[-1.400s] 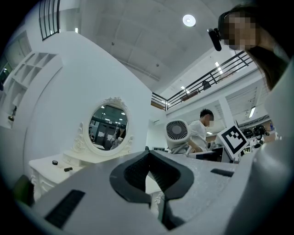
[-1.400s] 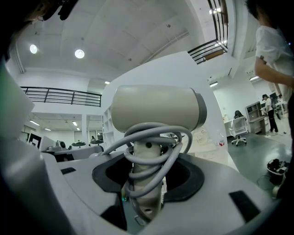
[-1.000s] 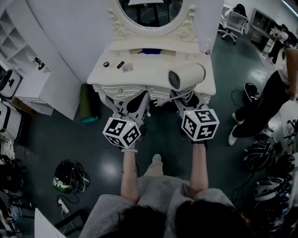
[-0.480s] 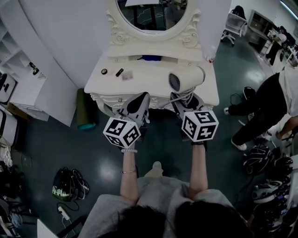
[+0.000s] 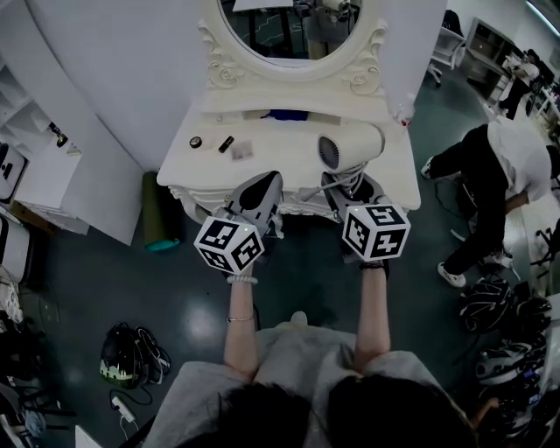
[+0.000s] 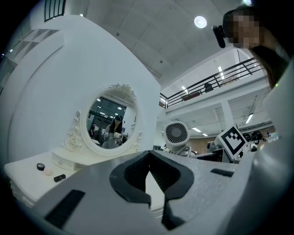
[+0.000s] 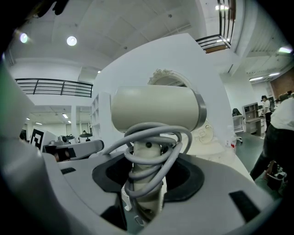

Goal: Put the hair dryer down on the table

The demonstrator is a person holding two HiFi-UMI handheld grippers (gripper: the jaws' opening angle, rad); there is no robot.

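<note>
The right gripper (image 7: 147,183) is clamping the handle of the hair dryer (image 7: 156,108), with a jaw pressing on each side. The grey cord (image 7: 158,137) is looping round that handle several times. This grip is showing only in the right gripper view. From the head view the marker cube (image 5: 374,232) is covering most of it.

The left gripper (image 6: 148,176) is holding its jaws closed together with nothing between them. Only a sliver of white is showing through the pads.

The cream barrel is lying crosswise at 12 o'clock from the right jaws. The head view is placing it over the right half of the white dressing table (image 5: 210,162), near the front edge. No view is showing whether it is resting on the top. The left gripper view is catching the barrel's round grille end-on, at 1 o'clock from the left jaws, a face the right gripper view is not giving.

The oval mirror (image 5: 289,26) is standing at 12 o'clock at the back of the table. Two small black items (image 5: 226,143) are lying at 11 o'clock from the left gripper. Only the head view is showing a person (image 5: 499,166) bending over at 3 o'clock, beyond the table.
</note>
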